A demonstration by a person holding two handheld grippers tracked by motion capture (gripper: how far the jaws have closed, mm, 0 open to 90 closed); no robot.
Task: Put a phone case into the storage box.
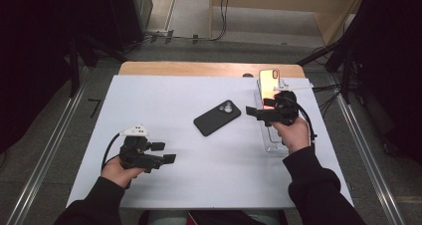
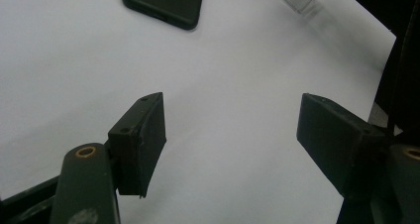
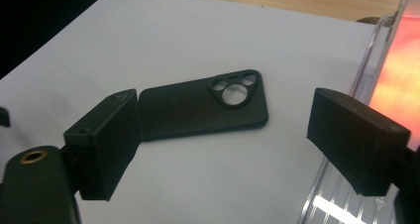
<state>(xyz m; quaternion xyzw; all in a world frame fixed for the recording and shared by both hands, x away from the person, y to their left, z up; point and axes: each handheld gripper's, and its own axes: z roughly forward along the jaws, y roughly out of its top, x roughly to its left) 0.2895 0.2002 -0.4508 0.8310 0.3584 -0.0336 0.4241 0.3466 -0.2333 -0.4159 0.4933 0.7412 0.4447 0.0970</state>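
A black phone case (image 1: 217,117) lies camera cut-out up near the middle of the white table (image 1: 164,90). My right gripper (image 1: 259,108) hovers just right of it, jaws open and empty, pointing left toward the case. In the right gripper view the case (image 3: 203,105) sits beyond the open jaws of the right gripper (image 3: 225,107). My left gripper (image 1: 163,153) is held over the near left of the table, open and empty. In the left gripper view the left gripper (image 2: 233,110) frames bare table, with the case (image 2: 163,3) far ahead.
A clear plastic stand (image 1: 271,135) lies along the table's right side, holding a phone (image 1: 268,83) with an orange-glowing back propped upright at its far end. The stand (image 3: 346,184) and phone (image 3: 401,75) are close to the right jaw. A wooden edge (image 1: 209,68) borders the far side.
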